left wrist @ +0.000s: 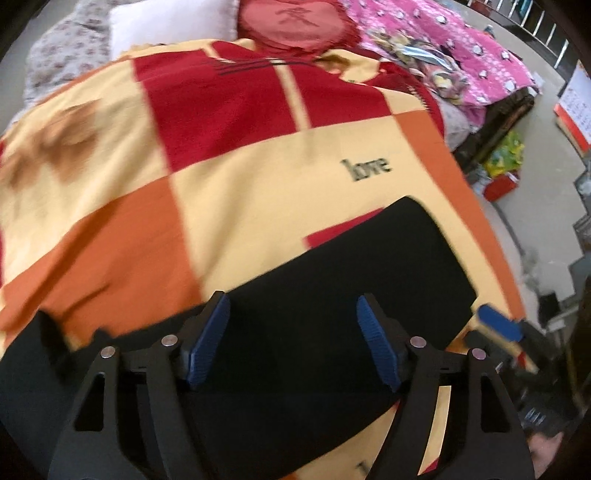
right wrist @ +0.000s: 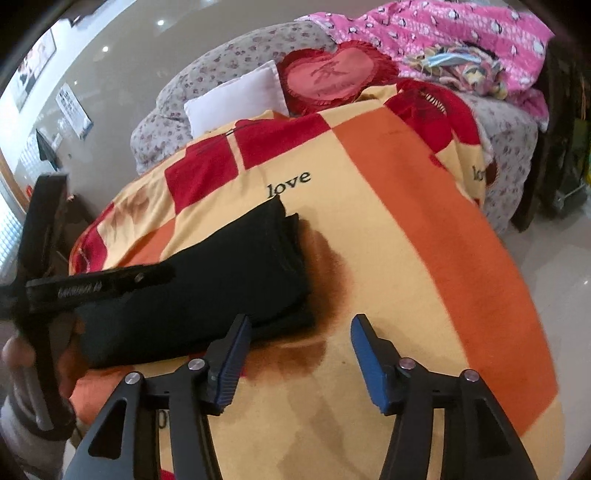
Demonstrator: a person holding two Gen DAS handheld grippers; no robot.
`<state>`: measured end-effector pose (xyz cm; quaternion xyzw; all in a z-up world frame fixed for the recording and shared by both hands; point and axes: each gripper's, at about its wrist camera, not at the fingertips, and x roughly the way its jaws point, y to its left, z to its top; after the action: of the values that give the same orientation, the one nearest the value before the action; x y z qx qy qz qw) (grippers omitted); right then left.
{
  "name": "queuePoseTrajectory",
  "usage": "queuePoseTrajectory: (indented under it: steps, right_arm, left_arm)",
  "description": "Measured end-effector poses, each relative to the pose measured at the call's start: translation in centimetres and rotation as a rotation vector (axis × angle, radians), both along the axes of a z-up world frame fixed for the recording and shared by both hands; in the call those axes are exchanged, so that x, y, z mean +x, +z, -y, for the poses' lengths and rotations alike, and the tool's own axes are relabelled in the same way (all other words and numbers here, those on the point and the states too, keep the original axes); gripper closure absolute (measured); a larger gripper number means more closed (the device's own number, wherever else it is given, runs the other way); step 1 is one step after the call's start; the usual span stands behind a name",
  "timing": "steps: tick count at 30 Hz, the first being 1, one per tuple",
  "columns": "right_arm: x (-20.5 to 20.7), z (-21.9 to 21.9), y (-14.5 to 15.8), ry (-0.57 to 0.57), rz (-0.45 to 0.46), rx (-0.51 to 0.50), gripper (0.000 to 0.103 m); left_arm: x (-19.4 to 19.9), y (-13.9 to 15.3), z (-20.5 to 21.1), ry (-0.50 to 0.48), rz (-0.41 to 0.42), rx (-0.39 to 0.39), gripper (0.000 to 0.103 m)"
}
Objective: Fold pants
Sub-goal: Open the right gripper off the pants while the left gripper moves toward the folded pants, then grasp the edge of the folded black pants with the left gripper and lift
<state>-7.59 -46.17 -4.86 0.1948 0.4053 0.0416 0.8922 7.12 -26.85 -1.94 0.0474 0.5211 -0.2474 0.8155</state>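
left hand-held gripper (left wrist: 293, 339): jaws spread, nothing pinched, poised over folded black pants (right wrist: 207, 280). pants: flat on patchwork blanket (right wrist: 388, 229), at 7 o'clock from the word "love" (right wrist: 289, 183). right hand-held gripper (right wrist: 301, 360): jaws apart, empty, at pants' 5 o'clock corner.

The pants (right wrist: 207, 280) are lying folded on the blanket (right wrist: 406, 258), toward its left edge. Two pillows (right wrist: 240, 99) are sitting beyond the blanket's far edge, with a quilt (right wrist: 443, 29) lying behind them.
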Motion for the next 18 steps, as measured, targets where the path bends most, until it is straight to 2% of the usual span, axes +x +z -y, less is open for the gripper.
queuePoseTrajectory:
  steps: [6, 11, 13, 18]
  right_arm:
    - [0.9, -1.0, -0.2, 0.026, 0.03, 0.034, 0.042]
    - [1.3, -1.6, -0.3, 0.035, 0.045, 0.039, 0.04]
    - [1.3, -1.4, -0.4, 0.036, 0.05, 0.053, 0.04]
    - [1.3, -1.2, -0.6, 0.024, 0.07, 0.082, 0.039]
  left_arm:
    - [2.6, 0.1, 3.6, -0.067, -0.026, -0.036, 0.028]
    - [3.6, -1.1, 6.9, -0.17, -0.053, -0.003, 0.028]
    - [3.6, -1.2, 7.6, -0.193, -0.033, 0.007, 0.028]
    - [3.5, -1.2, 9.3, -0.261, -0.042, -0.007, 0.027]
